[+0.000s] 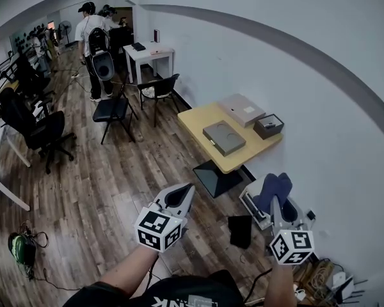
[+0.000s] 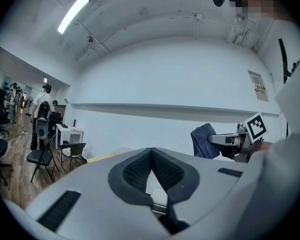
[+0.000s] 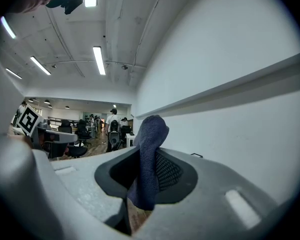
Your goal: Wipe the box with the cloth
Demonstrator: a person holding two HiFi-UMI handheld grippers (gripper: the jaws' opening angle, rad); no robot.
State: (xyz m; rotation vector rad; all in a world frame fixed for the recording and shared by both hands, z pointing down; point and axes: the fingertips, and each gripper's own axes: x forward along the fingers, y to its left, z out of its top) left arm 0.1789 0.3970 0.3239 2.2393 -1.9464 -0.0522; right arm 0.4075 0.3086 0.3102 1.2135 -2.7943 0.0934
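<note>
The right hand-held gripper (image 3: pixel 146 170) pinches the dark blue knitted cloth (image 3: pixel 149 149); the left hand-held gripper (image 2: pixel 152 170) is closed, empty. Grip firmly when approaching the far yellow bench (image 1: pixel 196 124).

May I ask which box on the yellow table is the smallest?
The dark box at the table's right end; the beige box and grey box are wider, flatter.

Bright, even indoor light from white ceiling tube lamps (image 3: pixel 99 60), with mild glare on them. Faint soft shadows on brown wooden floor (image 1: pixel 115 190). Strong fisheye bending, black vignette corners in both gripper views. Dark blue cloth (image 3: pixel 147 154) close to lens, slightly soft.
</note>
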